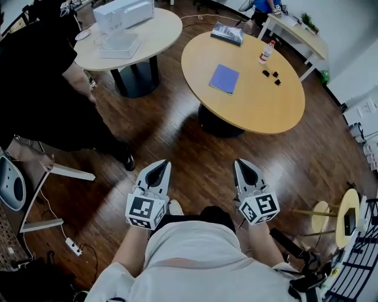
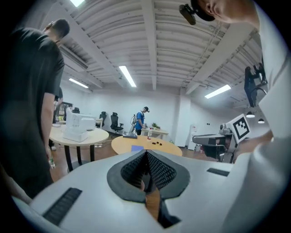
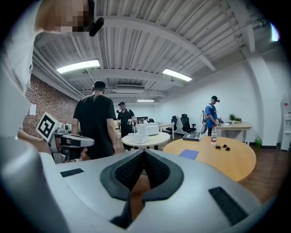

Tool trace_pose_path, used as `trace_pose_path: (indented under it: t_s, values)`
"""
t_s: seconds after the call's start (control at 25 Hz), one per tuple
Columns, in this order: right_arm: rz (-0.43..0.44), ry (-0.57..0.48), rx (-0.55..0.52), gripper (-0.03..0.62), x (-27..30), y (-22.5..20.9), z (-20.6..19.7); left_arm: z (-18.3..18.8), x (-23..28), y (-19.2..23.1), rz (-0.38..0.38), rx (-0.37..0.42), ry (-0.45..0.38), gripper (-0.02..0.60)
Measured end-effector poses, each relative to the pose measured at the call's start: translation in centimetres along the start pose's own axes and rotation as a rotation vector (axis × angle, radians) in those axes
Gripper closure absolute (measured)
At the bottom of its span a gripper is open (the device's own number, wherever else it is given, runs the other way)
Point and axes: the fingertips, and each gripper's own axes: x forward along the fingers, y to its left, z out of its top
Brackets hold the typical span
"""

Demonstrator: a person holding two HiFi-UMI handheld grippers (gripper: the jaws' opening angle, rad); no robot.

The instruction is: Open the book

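The book [image 1: 224, 78] is seen lying flat and closed on the round table [image 1: 277, 112], its thin blue-violet cover turned up and wholly in view, its edges set at a slant. It is placed left of the table's middle, well apart from a bottle [image 1: 266, 52] and a few small dark pieces [image 1: 271, 75] toward the far right rim. Both grippers are held low and close to the person's body, over the wooden floor [image 1: 177, 141] and well short of the table, with the forearms drawn in at either side of the chest and the jaws pointed forward, toward the table. The left gripper [image 1: 157, 172] and the right gripper [image 1: 246, 171] are held roughly level with each other and apart, each marker cube turned up toward the head camera. In the left gripper view the jaws are seen pressed together, the ribbed pads meeting at the tips, with nothing pinched between them. The same is shown in the right gripper view: the jaws are brought together and nothing is gripped. In both gripper views the book is seen as a small blue patch on the tabletop far ahead. A person in black [image 1: 35, 71] is seen standing at the left beside a second table [image 1: 159, 29], on which white boxes [image 1: 123, 14] are set.
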Motion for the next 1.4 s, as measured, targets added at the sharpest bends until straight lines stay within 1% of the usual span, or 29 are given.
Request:
trace_pose_path:
  t_s: [0.12,0.28,0.44,0.6,0.68,0.84,0.96,1.2,1.4]
  values:
    - [-0.001,0.014,-0.003,0.591,1.1,0.5,0.0,0.3,0.4,0.8,-0.009,0.030,0.001,0.572]
    - [-0.008,0.019,0.011,0.591,1.9,-0.5,-0.1,0.6,1.6,0.4,-0.033,0.056,0.010,0.572]
    - [-0.004,0.023,0.035,0.591,3.4,-1.9,-0.5,0.2,2.9,0.4,-0.037,0.039,0.037,0.572]
    - [0.031,0.016,0.055,0.591,6.6,-3.4,-0.8,0.1,4.9,1.9,0.001,0.023,0.060,0.572]
    - [0.051,0.007,0.057,0.591,8.2,-4.5,-0.6,0.8,6.7,2.3,0.009,0.010,0.055,0.572]
    - [0.057,-0.006,0.051,0.591,11.3,-8.3,0.4,3.0,11.8,2.3,-0.007,-0.021,0.024,0.572]
    - [0.053,-0.022,0.038,0.591,13.1,-12.3,1.0,4.3,16.3,2.1,-0.022,-0.033,0.010,0.572]
    - [0.052,-0.022,0.056,0.591,16.8,-20.6,2.2,6.7,25.1,2.7,0.010,-0.044,0.005,0.572]
    - [0.075,-0.020,0.046,0.591,18.8,-24.9,2.9,8.0,29.5,2.9,0.041,-0.043,0.001,0.572]
